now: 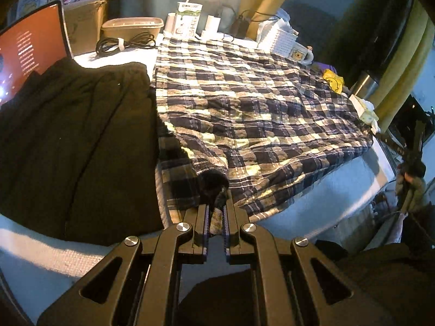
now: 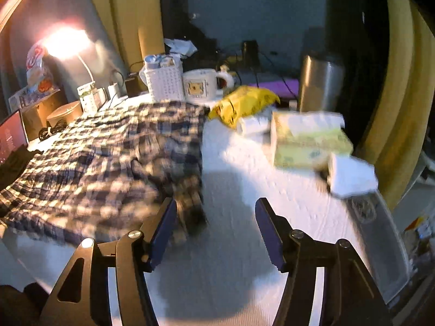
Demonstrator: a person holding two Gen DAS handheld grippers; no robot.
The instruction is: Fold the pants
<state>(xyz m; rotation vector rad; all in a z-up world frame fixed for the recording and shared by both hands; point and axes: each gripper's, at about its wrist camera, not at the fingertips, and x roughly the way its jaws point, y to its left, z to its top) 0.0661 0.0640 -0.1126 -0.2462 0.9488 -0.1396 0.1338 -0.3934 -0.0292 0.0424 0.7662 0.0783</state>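
Plaid pants (image 1: 244,108) in navy, white and tan lie spread over the white table (image 1: 312,209). My left gripper (image 1: 216,206) is shut on a fold of the plaid cloth at the near edge, and dark fabric bunches just past its tips. In the right wrist view the same plaid pants (image 2: 103,157) lie blurred at the left. My right gripper (image 2: 216,212) stands open over the bare white table (image 2: 239,163), its left finger (image 2: 165,222) close beside the cloth's near corner, with nothing pressed between the pads.
A black garment (image 1: 73,141) lies left of the pants, with a lit laptop (image 1: 27,49) behind it. Along the back stand a cable coil (image 1: 122,44), a tub, a white basket (image 2: 163,80) and a mug (image 2: 202,84). At right lie a yellow bag (image 2: 244,103), tissue packs (image 2: 307,141) and a steel flask (image 2: 318,81).
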